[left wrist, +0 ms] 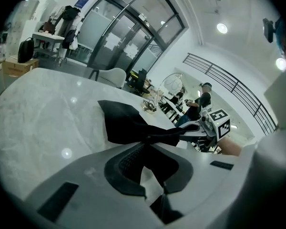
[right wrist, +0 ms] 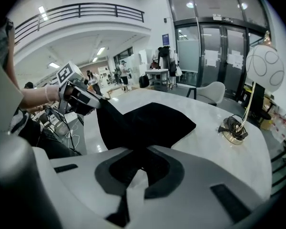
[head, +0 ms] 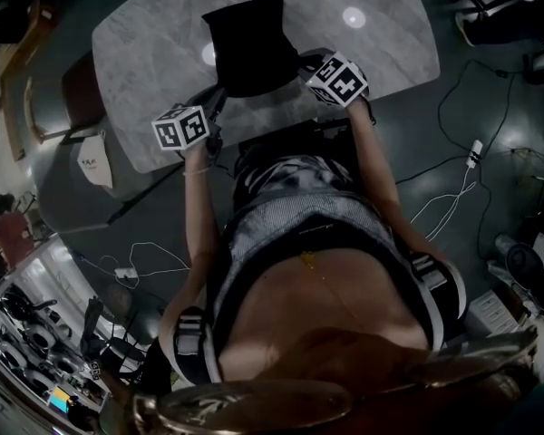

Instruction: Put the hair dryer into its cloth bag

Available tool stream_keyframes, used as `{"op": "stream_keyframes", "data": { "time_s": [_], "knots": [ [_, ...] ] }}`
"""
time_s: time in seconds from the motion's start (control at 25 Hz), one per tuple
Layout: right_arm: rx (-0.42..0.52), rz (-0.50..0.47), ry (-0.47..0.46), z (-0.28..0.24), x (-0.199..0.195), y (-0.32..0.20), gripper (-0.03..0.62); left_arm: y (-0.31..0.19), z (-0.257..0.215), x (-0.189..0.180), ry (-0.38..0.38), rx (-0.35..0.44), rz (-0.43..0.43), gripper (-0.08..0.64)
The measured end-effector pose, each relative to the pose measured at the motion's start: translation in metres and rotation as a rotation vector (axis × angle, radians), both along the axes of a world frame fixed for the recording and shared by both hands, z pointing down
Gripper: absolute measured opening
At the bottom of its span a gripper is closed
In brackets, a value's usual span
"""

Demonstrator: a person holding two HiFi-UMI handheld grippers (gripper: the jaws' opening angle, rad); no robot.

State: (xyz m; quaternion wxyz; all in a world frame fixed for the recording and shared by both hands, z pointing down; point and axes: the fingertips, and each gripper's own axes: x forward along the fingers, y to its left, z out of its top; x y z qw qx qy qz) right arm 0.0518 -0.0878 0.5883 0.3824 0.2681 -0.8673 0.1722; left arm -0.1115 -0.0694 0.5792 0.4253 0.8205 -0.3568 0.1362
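While both grippers grip the near hem of the black cloth bag point(head: 245, 43), let's take it from the left. At about seven o'clock from the bag in the head view, the left gripper point(head: 213, 107) is clenched on the hem's left corner, and its own view shows dark fabric pinched between closed jaws. Moving across, the bag drapes from the two grips out onto the marble table point(head: 136, 53). Its far part lies flat toward twelve o'clock, and its near edge is lifted off the top. Over at four o'clock from the bag, the right gripper point(head: 306, 69) is clamped on the other corner, with fabric bunched between its jaws as well. Further right, at about three o'clock in the right gripper view, a lamp base point(right wrist: 236, 128) with its coiled cord sits well apart from the cloth.

No hair dryer shows in any view, so my read is that the bag is being laid out or opened first. To do that well, hold both corners level and keep the hem taut between the grips so the mouth doesn't fold shut. Then set it down flat, opening toward the person, clear of that cord.
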Motion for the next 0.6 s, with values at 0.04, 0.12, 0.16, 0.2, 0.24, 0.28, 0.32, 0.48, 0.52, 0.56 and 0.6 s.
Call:
{"op": "stream_keyframes", "data": {
  "time_s": [0.04, 0.12, 0.16, 0.2, 0.24, 0.28, 0.32, 0.48, 0.52, 0.56, 0.6],
  "knots": [
    [-0.012, -0.004, 0.007, 0.005, 0.0, 0.003, 0.066, 0.002, 0.004, 0.0, -0.01, -0.007, 0.004, 0.011],
    [-0.036, -0.014, 0.023, 0.014, 0.001, 0.007, 0.066, 0.006, 0.013, 0.0, -0.034, -0.018, 0.013, 0.011],
    [-0.047, -0.019, 0.032, 0.018, 0.002, 0.009, 0.066, 0.008, 0.018, 0.0, -0.043, -0.024, 0.016, 0.011],
    [-0.058, -0.023, 0.041, 0.022, 0.002, 0.011, 0.066, 0.01, 0.022, 0.001, -0.049, -0.031, 0.018, 0.011],
    [-0.068, -0.027, 0.049, 0.025, 0.002, 0.014, 0.066, 0.012, 0.025, 0.001, -0.051, -0.04, 0.02, 0.011],
    [-0.077, -0.03, 0.055, 0.029, 0.002, 0.016, 0.066, 0.014, 0.028, 0.001, -0.053, -0.049, 0.023, 0.011],
    [-0.086, -0.033, 0.059, 0.031, 0.002, 0.018, 0.066, 0.016, 0.031, 0.001, -0.055, -0.057, 0.027, 0.011],
    [-0.124, -0.048, 0.079, 0.043, 0.002, 0.024, 0.066, 0.023, 0.044, -0.001, -0.084, -0.086, 0.046, 0.011],
    [-0.133, -0.053, 0.088, 0.046, 0.002, 0.026, 0.066, 0.025, 0.047, -0.002, -0.093, -0.092, 0.051, 0.011],
    [-0.14, -0.058, 0.096, 0.049, 0.002, 0.027, 0.066, 0.026, 0.049, -0.002, -0.098, -0.098, 0.053, 0.011],
    [-0.146, -0.062, 0.101, 0.051, 0.003, 0.029, 0.066, 0.028, 0.05, -0.001, -0.098, -0.104, 0.054, 0.011]
  ]
}}
